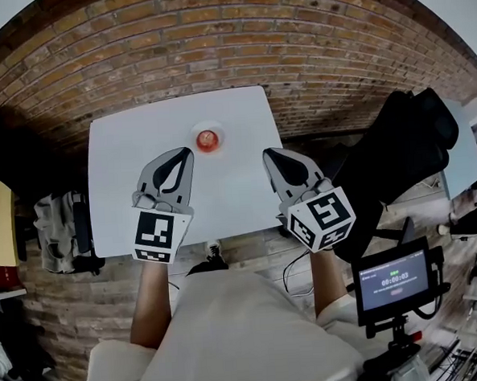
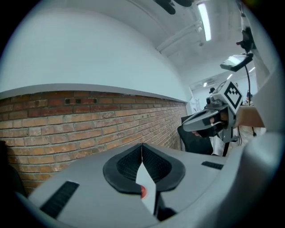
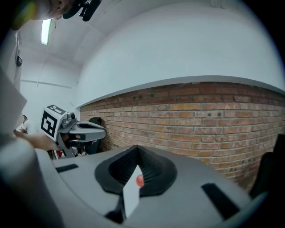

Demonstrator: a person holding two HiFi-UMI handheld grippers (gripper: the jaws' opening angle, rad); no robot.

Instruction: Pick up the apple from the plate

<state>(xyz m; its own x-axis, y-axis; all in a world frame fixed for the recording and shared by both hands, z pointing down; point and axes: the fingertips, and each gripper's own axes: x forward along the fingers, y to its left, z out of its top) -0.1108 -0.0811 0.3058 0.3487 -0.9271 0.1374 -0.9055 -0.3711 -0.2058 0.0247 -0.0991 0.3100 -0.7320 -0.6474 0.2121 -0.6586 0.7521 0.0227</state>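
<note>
A red apple (image 1: 208, 138) sits on a small white plate (image 1: 208, 126) at the far middle of the white table (image 1: 125, 176). My left gripper (image 1: 185, 153) hovers over the table just left of and nearer than the plate, its jaws shut and empty. My right gripper (image 1: 268, 153) is at the table's right edge, to the right of the plate, also shut and empty. In the left gripper view the apple (image 2: 143, 191) shows as a red sliver through the gap below the closed tips (image 2: 142, 147). The right gripper view shows the apple (image 3: 140, 180) the same way.
A brick wall (image 1: 213, 42) runs behind the table. A black chair (image 1: 397, 152) stands to the right and dark bags (image 1: 59, 229) to the left. A small monitor on a stand (image 1: 395, 281) is at the lower right, near the person's right arm.
</note>
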